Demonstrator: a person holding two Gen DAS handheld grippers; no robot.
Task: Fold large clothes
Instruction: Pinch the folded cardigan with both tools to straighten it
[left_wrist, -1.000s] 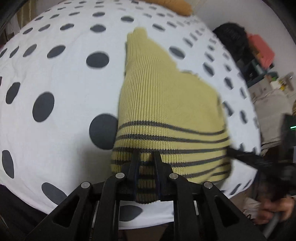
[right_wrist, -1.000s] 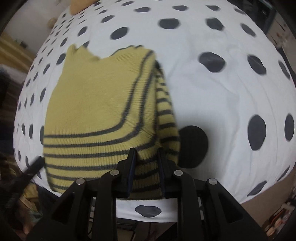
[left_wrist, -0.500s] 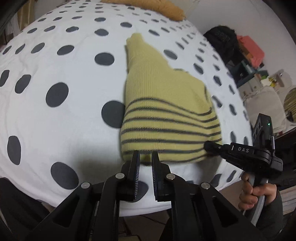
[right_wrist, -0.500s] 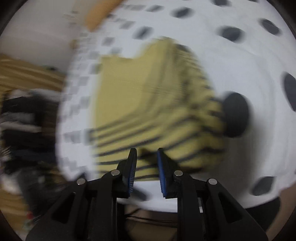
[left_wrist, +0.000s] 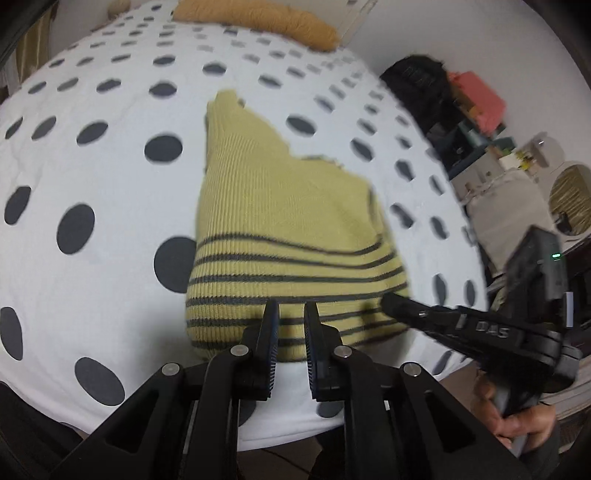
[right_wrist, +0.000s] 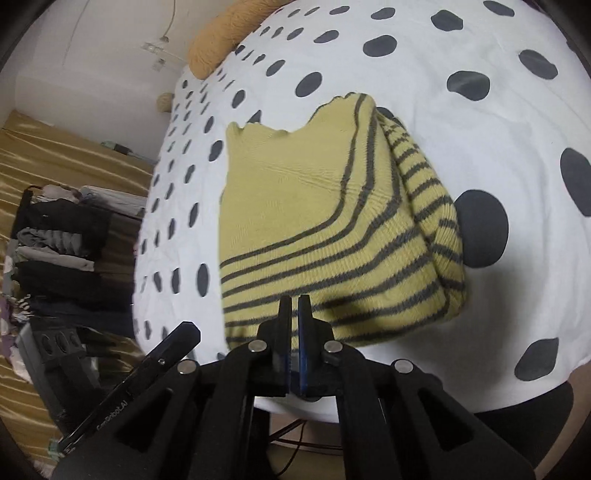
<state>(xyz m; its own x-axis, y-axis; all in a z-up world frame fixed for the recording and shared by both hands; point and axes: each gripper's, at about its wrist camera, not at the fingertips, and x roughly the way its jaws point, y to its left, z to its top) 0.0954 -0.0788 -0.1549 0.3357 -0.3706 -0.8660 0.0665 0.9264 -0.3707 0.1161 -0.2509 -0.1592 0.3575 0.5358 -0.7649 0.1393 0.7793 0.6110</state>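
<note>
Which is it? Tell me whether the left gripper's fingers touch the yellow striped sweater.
Apart. The right wrist view shows the left gripper from the side, with a strip of white dotted sheet between its tip and the sweater.

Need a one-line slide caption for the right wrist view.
Folded yellow striped sweater on polka-dot bedspread, empty shut right hand-held gripper above its near edge.

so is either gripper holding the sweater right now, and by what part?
Neither. The left gripper and right gripper are both clear of the folded yellow striped sweater, with nothing between their fingers.
</note>
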